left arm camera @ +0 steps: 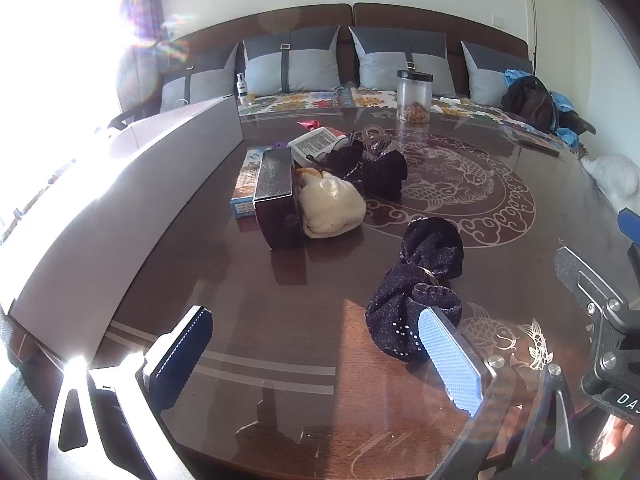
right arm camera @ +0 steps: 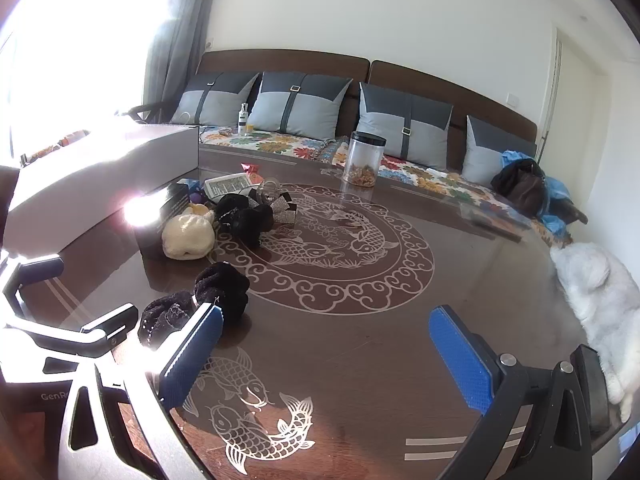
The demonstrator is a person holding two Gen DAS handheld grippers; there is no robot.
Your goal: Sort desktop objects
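Note:
A dark sparkly hair tie with small rhinestones [left arm camera: 416, 288] lies on the glass-topped brown table [left arm camera: 260, 312], just ahead of my left gripper [left arm camera: 316, 360], touching its right pad. That gripper is open and holds nothing. In the right wrist view the same hair tie [right arm camera: 216, 288] lies left of my right gripper [right arm camera: 328, 360], which is open and empty above the fish pattern. Farther back sits a cluster: a cream cloth pouch [left arm camera: 330, 208], a dark box [left arm camera: 276, 200], a blue-and-white carton [left arm camera: 248, 184], black velvet hair ties [left arm camera: 376, 168] and a white printed pack [left arm camera: 316, 144].
A long white box [left arm camera: 132, 184] runs along the table's left side. A clear jar with a black lid [left arm camera: 414, 96] stands at the far edge. A white furry animal [right arm camera: 592, 300] lies at the table's right rim. A sofa with cushions [right arm camera: 304, 108] is behind.

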